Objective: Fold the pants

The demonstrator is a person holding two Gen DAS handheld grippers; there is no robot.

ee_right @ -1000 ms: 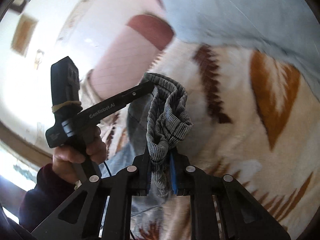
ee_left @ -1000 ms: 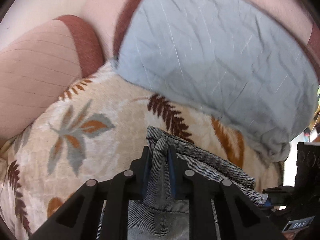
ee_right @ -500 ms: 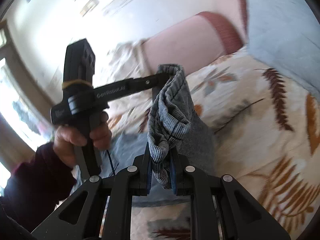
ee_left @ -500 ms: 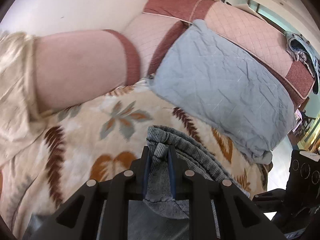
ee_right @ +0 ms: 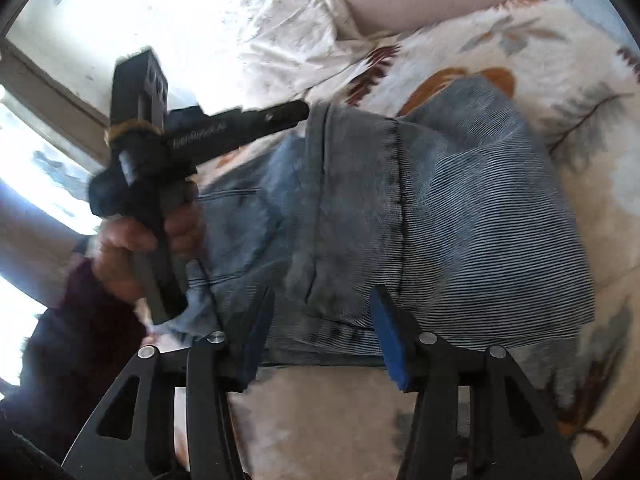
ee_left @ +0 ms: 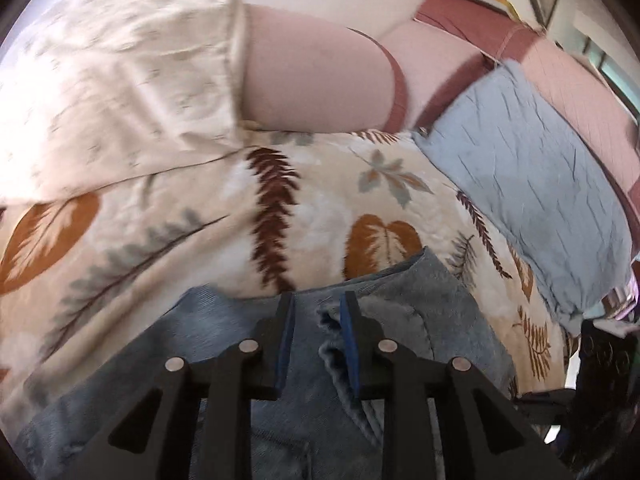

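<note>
We see the pants (ee_right: 420, 216) lying doubled over on a leaf-print blanket (ee_left: 200, 220) — a folded layer with a stitched hem lies across the rest of the faded blue cloth. Our right gripper (ee_right: 320, 320) hangs over the near edge of the pants; its jaws are opening, and the cloth sits between the blue pads without being pressed, so it is released. Our left gripper (ee_left: 318, 316) points down at the far edge of the pants, its jaws also opening; a frayed bit of cloth lies between the pads, touching the right-hand one, though no squeeze shows. In the right wrist view, a hand (ee_right: 140, 244) in a dark sleeve holds the left gripper's handle beside the fold. Beyond the pants — a blue pillow (ee_left: 532, 184) and a pink cushion (ee_left: 320, 84).
</note>
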